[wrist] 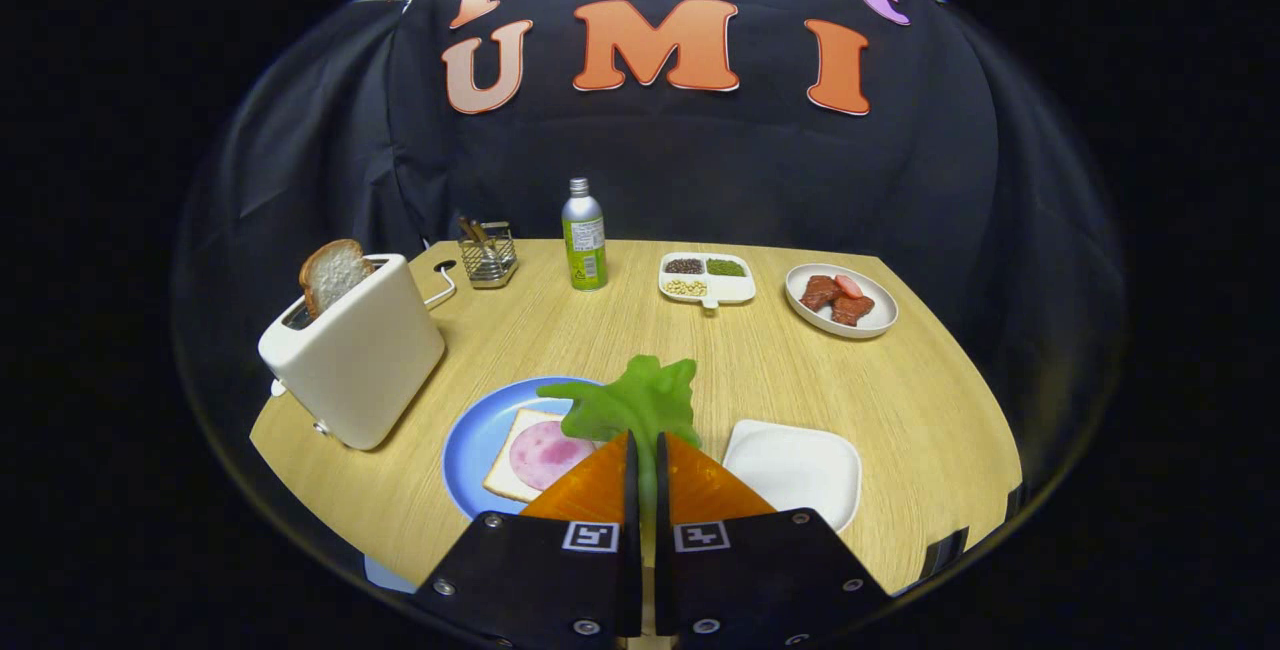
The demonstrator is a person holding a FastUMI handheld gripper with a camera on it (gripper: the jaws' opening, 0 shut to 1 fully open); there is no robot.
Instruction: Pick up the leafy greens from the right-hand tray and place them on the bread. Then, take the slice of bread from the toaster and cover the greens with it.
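My gripper (643, 440) is shut on the leafy greens (640, 398), which stick up from between the fingertips and hang above the table. Just left of the fingers lies a blue plate (470, 435) with a bread slice (518, 450) topped by a round pink slice of ham (548, 454). Just right of the fingers sits the white square tray (795, 468), bare. At the far left stands a cream toaster (355, 360) with a slice of bread (332, 274) poking out of its slot.
At the back of the wooden table (900, 400) stand a green bottle (584, 238), a wire holder (488, 254), a divided white dish of seeds (707, 279) and a white plate with meat pieces (841, 299).
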